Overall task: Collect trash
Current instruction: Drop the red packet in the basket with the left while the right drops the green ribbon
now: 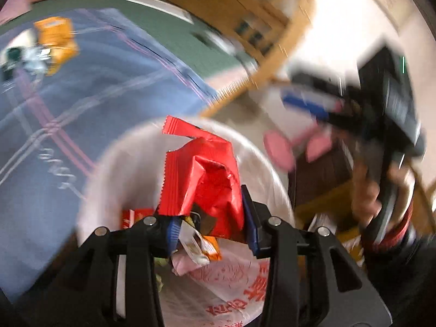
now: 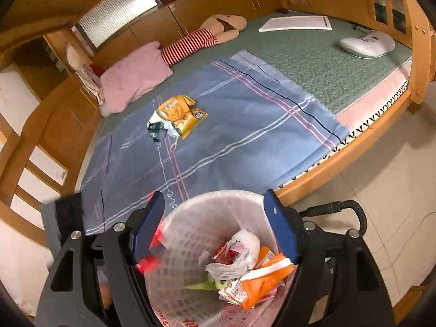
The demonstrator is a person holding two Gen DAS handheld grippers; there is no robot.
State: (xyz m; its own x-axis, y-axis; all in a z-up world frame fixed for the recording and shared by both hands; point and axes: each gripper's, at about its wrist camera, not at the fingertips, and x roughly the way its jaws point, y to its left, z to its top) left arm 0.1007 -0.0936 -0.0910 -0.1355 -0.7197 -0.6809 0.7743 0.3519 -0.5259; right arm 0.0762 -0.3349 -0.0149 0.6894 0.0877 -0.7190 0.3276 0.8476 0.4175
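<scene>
My left gripper (image 1: 208, 204) is shut on a crumpled red wrapper (image 1: 207, 174), held over a white bin (image 1: 114, 158) lined with a printed plastic bag. My right gripper (image 2: 215, 193) stands open above the same bin (image 2: 185, 234), with nothing between its blue pads (image 2: 280, 226). Inside the bin lie an orange wrapper (image 2: 261, 280), a white plastic bag (image 2: 239, 250) and other scraps. On the blue sheet (image 2: 245, 125) an orange snack bag (image 2: 179, 114) lies beside a small crumpled wrapper (image 2: 158, 128). The snack bag (image 1: 55, 38) also shows, blurred, in the left wrist view.
The bin stands on a tiled floor (image 2: 381, 190) against the wooden bed frame (image 2: 321, 169). On the bed are a pink pillow (image 2: 133, 76), a striped plush toy (image 2: 201, 38), a white board (image 2: 294, 23) and a white device (image 2: 368, 43). A person's hand (image 1: 365, 190) is blurred at right.
</scene>
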